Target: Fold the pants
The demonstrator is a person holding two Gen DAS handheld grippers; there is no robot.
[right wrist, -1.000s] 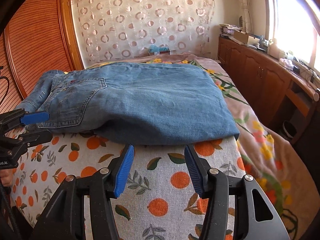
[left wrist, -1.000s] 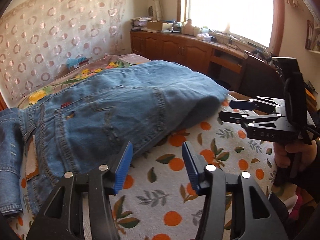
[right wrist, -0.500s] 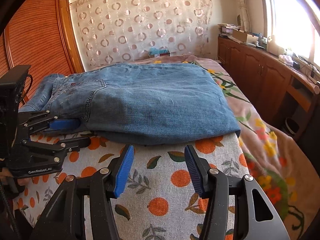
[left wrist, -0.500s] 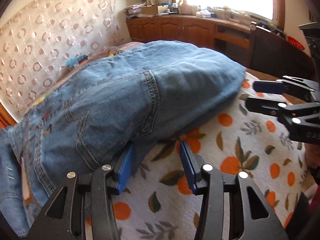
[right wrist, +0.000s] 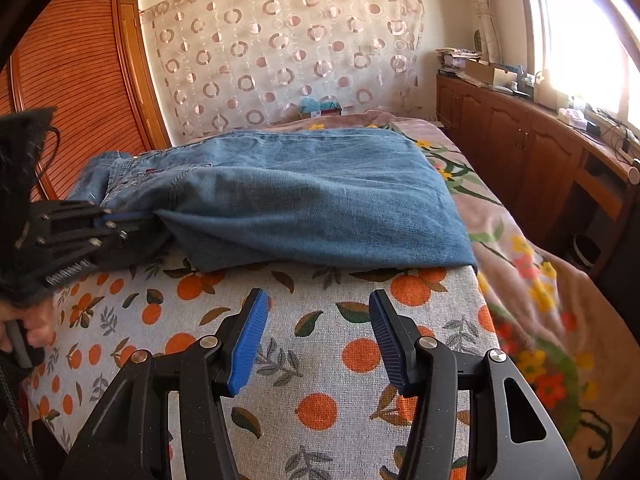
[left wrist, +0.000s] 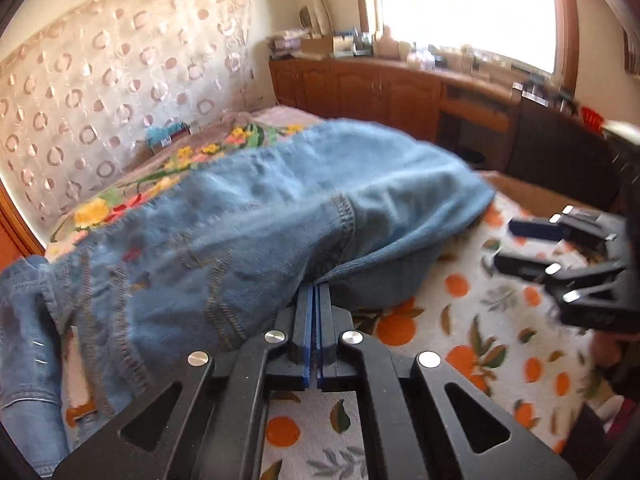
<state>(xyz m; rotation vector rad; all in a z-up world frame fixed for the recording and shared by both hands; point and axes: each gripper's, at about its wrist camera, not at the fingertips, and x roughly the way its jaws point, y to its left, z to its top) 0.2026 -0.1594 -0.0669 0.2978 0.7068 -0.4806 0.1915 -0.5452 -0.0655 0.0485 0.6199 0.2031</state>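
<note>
Folded blue denim pants (right wrist: 312,204) lie on bed's orange-print cloth (right wrist: 320,344). Left tongs (left wrist: 316,296) just closed, clenched on near pants edge. Right tongs (right wrist: 316,340) released, empty, hovering above cloth near pants.

Wore black plastic frames on both tools, the left gripper (left wrist: 314,292) and the right gripper (right wrist: 316,312), each with cut-out triangular windows and round silver rivets at the joints. Carried ribbed blue pads (right wrist: 248,344) on the inner finger faces; bore small white lettering, unreadable, on the side
</note>
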